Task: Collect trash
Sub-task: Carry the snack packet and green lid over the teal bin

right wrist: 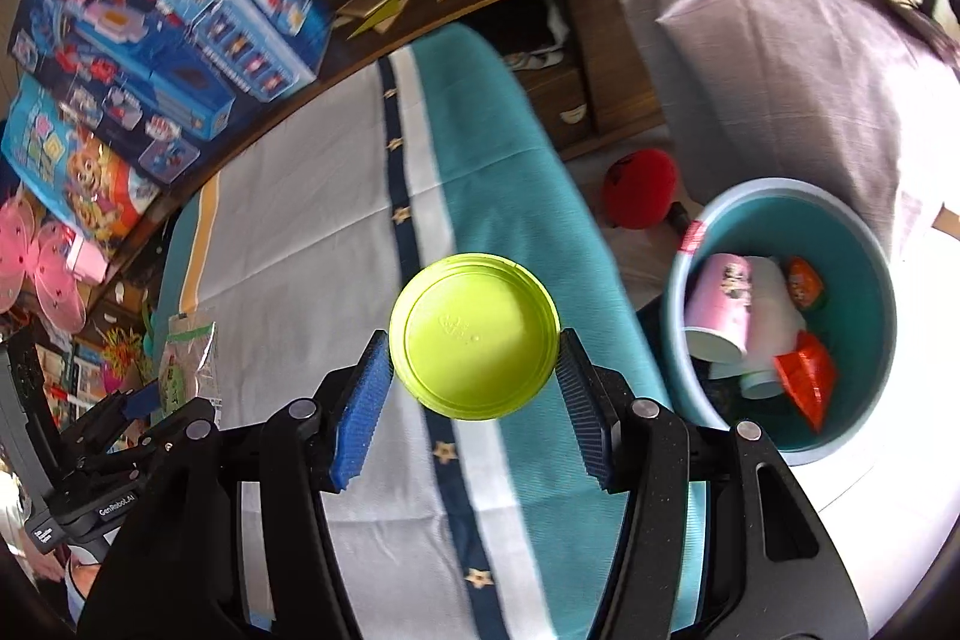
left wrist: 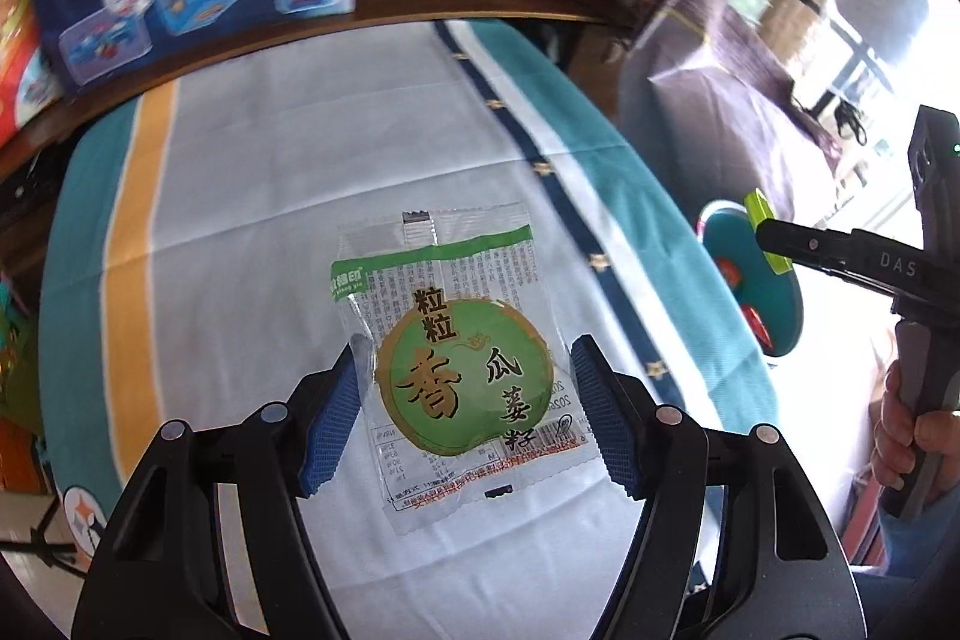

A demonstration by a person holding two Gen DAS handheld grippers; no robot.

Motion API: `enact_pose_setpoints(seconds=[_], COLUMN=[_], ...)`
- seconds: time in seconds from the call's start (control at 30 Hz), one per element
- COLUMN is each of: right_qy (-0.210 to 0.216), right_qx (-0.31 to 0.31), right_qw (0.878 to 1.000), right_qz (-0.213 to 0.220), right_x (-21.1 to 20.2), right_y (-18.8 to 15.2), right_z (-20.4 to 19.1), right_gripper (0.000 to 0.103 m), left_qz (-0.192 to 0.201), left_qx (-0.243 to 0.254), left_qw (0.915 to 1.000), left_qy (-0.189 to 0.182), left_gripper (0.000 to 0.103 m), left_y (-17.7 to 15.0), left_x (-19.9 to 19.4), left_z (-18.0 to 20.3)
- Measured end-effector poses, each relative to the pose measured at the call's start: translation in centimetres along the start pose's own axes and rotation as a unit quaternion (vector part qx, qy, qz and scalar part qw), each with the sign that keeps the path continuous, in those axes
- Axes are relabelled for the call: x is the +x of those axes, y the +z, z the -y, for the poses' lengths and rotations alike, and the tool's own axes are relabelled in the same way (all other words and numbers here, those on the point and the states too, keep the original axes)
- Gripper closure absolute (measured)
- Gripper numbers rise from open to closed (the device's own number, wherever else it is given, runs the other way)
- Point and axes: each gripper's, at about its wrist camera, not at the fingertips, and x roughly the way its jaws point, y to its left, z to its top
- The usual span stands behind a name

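A teal bin (right wrist: 780, 316) sits low, off to the right of the right tongs (right wrist: 474, 358), which pinch a green lid (right wrist: 474, 334) edge to edge. The left tongs (left wrist: 468, 400), farther off, clamp a snack wrapper (left wrist: 456, 364).

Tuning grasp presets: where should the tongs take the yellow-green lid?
Take the lid across its full width, pads on opposite rim points, coming edge-on, as the right tongs hold it now: a flat round disc offers little else.
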Motion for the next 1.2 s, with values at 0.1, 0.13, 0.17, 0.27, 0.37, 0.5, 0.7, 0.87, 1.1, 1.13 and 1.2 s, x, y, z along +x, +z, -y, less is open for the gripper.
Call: enact_pose_setpoints(seconds=[0.1,0.13,0.17,0.27,0.37,0.5,0.7,0.87,1.1,1.13,1.2], right_qy=[-0.003,-0.005,-0.007,-0.011,-0.018,-0.028,-0.031,-0.033,-0.045,-0.047,-0.048], right_qx=[0.017,0.022,0.028,0.051,0.072,0.101,0.125,0.139,0.158,0.16,0.164], right_qw=[1.0,1.0,0.999,0.998,0.996,0.993,0.99,0.988,0.985,0.985,0.984], right_qz=[0.007,0.009,0.013,0.027,0.044,0.059,0.062,0.057,0.045,0.044,0.041], right_x=[-1.0,-1.3,-1.7,-3.3,-5.1,-6.5,-7.3,-7.5,-7.3,-7.3,-7.1], right_y=[-0.2,-0.1,-0.1,-0.2,-0.4,-0.4,-0.6,-0.5,0.0,0.1,0.3], right_z=[2.9,3.9,4.9,8.1,11.4,15.3,19.1,21.5,24.3,24.5,25.0], right_gripper=[0.05,0.049,0.049,0.049,0.049,0.049,0.049,0.049,0.049,0.049,0.049], left_qz=[-0.005,-0.006,-0.008,-0.013,-0.017,-0.021,-0.038,-0.057,-0.079,-0.08,-0.084], left_qx=[0.028,0.035,0.043,0.069,0.099,0.14,0.187,0.215,0.225,0.227,0.229], left_qw=[0.9996,0.9993,0.9989,0.9973,0.9946,0.9892,0.98,0.9724,0.9671,0.9664,0.9654], left_qy=[-0.007,-0.01,-0.013,-0.021,-0.026,-0.039,-0.057,-0.071,-0.089,-0.09,-0.093], left_gripper=[0.034,0.034,0.034,0.034,0.034,0.034,0.034,0.033,0.033,0.033,0.033], left_y=[0.9,1.1,1.4,2.1,2.7,3.6,3.9,3.6,4.0,4.1,4.4], left_x=[0.9,1.2,1.5,2.4,3.3,4.8,7.5,10.0,13.1,13.5,14.2], left_z=[3.4,4.3,5.3,8.3,11.5,16.3,22.7,27.2,31.1,31.4,32.0])
